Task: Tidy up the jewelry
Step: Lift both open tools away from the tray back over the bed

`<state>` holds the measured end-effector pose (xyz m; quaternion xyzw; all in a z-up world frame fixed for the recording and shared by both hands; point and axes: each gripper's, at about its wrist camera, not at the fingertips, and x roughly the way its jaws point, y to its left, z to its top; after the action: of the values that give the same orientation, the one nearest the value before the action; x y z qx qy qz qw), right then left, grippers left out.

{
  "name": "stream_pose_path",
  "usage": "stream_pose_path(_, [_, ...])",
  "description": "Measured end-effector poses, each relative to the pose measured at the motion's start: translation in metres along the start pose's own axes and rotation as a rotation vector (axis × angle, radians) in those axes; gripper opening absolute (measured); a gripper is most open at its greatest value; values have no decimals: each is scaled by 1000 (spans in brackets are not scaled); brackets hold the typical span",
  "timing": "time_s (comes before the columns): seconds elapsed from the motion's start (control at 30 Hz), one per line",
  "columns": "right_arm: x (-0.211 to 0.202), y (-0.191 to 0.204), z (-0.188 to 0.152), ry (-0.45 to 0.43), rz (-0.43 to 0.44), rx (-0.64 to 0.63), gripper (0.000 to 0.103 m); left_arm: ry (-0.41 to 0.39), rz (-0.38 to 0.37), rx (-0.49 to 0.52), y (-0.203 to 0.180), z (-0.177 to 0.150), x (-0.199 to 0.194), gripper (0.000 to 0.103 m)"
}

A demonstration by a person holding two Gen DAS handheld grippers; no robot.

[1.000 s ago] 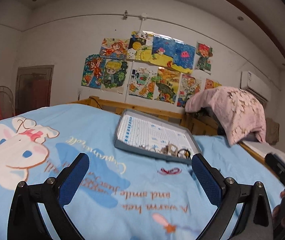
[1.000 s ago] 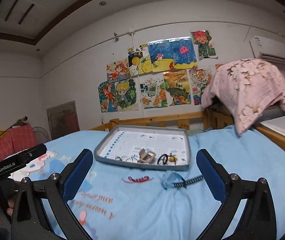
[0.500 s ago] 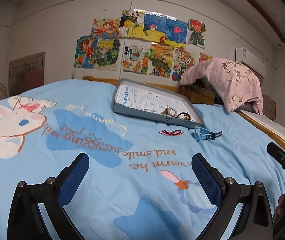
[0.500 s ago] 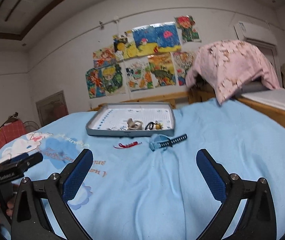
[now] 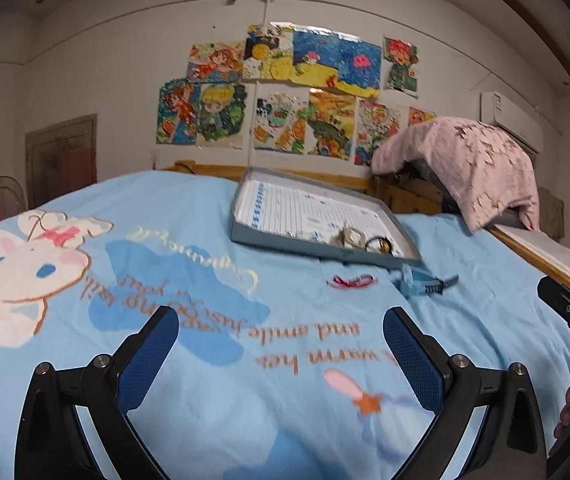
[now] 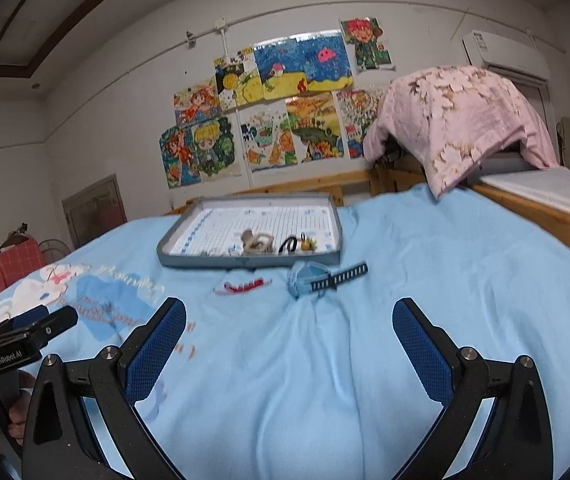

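Hovering Over the Bed with Both Grippers Empty

Looking along the left gripper [image 5: 279, 344], its blue-padded fingers [image 5: 149, 344] stood wide apart and held nothing; only the blue bedsheet [image 5: 213, 400] lay between them. The grey tray [image 5: 285, 240] sat far ahead on the bed, tilted a little on the soft surface, with several small jewelry pieces [image 5: 365, 240] gathered near its front wall, probably because the collecting had already begun there. A red cord [image 5: 351, 281] and a light blue watch [image 5: 421, 283] lay on the sheet just in front of the tray, outside it, so I judge they were waiting to be put inside. The pieces were too blurred to name exactly.

From the right wrist view, the right gripper [image 6: 289, 340] was also fully open and empty. The tray [image 6: 325, 258] was ahead, and the watch [image 6: 317, 280] lay nearly in line with this gripper, just beside the tray wall, with the red cord [image 6: 245, 286] to its left. This gripper seemed the better placed for the watch.
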<state>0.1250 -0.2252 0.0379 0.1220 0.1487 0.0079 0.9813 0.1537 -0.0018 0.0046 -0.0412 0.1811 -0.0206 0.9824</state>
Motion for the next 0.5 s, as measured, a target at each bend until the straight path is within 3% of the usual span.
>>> stream_pose_path(0.2, [26,-4,24,-37,4,12,102,10,11,-37,-7,23,32,103])
stream_pose_path(0.33, [61,-5,45,-33,-12,-13,102,20,10,-11,-16,40,64,103])
stream_pose_path(0.5, [114,-19,61,29,13,30,102,65,-34,-24,-21,56,114,103])
